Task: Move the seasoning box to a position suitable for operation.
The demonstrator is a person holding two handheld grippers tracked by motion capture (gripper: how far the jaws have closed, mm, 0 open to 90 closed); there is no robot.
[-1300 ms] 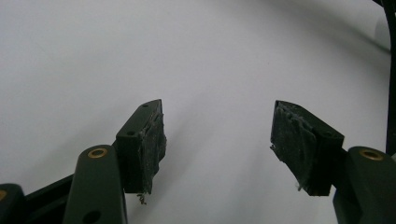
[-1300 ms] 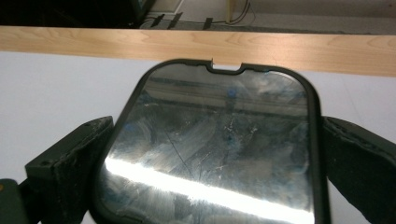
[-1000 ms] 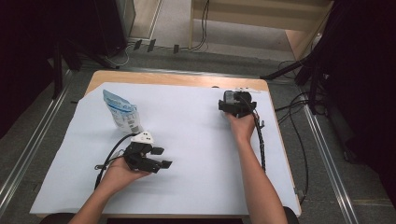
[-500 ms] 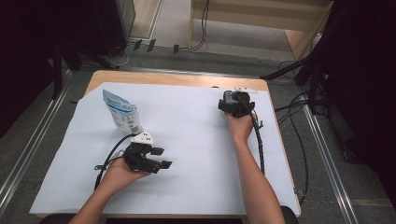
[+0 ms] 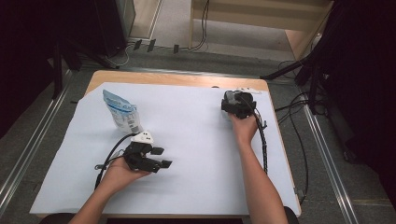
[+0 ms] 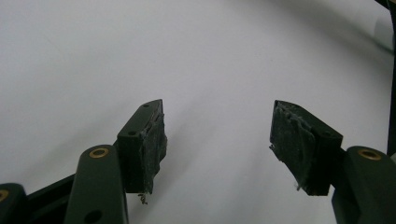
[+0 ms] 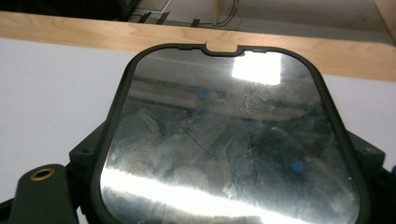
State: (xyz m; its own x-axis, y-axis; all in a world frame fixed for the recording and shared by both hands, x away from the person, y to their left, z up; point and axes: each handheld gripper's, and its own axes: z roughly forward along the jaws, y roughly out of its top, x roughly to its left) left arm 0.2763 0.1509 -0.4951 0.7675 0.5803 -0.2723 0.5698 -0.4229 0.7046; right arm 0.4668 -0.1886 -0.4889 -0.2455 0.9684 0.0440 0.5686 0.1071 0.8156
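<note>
My left gripper (image 5: pixel 161 157) is in the person's left hand, low over the white sheet (image 5: pixel 196 135) at the near left. Its jaws stand open with nothing between the pads (image 6: pixel 149 144), only bare sheet (image 6: pixel 215 56). My right gripper (image 5: pixel 236 103) rests at the far right, close to the table's back edge. In the right gripper view a shiny dark-rimmed plate (image 7: pixel 233 140) with rounded corners lies over the jaws and hides the pads. These jaws have just been closing; whether they press on the plate I cannot tell.
A blue and white pouch (image 5: pixel 122 112) stands upright on the sheet at the far left, just behind the left gripper. A strip of wooden tabletop (image 5: pixel 177 78) runs beyond the sheet. A black cable (image 5: pixel 264 144) trails along the right forearm.
</note>
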